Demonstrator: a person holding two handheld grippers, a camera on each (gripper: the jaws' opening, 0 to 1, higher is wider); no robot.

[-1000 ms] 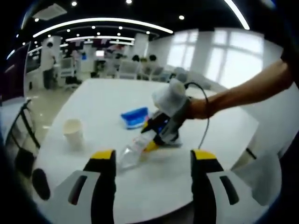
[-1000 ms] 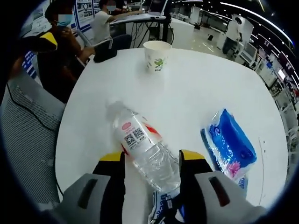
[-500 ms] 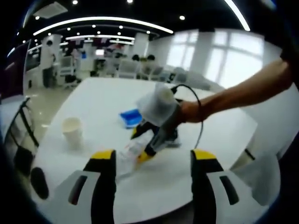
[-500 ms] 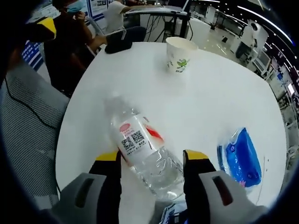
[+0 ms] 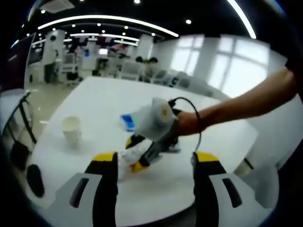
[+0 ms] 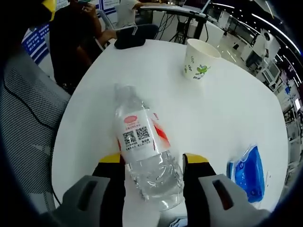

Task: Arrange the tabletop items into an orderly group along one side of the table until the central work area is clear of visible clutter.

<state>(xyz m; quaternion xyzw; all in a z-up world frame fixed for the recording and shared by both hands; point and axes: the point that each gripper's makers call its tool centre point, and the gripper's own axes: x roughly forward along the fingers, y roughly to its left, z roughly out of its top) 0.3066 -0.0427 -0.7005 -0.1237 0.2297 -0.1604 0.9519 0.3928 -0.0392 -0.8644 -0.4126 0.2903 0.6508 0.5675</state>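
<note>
In the right gripper view a clear water bottle (image 6: 142,144) with a red and white label lies slanted between the jaws, cap end pointing away. My right gripper (image 6: 154,161) is shut on its lower body. Beyond it on the white table (image 6: 227,113) stand a paper cup (image 6: 200,58) and, at the right, a blue tissue packet (image 6: 248,172). In the left gripper view my left gripper (image 5: 155,158) is open with nothing in it. Ahead of it, the right gripper (image 5: 134,153) holds the bottle (image 5: 125,161) low over the table, with the cup (image 5: 72,130) to the left and the packet (image 5: 128,121) behind.
A person in black sits at the table's far edge (image 6: 75,33) beside a black object (image 6: 130,41) lying on the tabletop. A grey mesh chair back (image 6: 23,118) stands along the left edge. A person's forearm (image 5: 246,101) reaches in from the right.
My right gripper has carried the bottle toward the cup's side of the table, leaving the blue packet behind. In the left gripper view it has come closer. The left gripper stays open.
</note>
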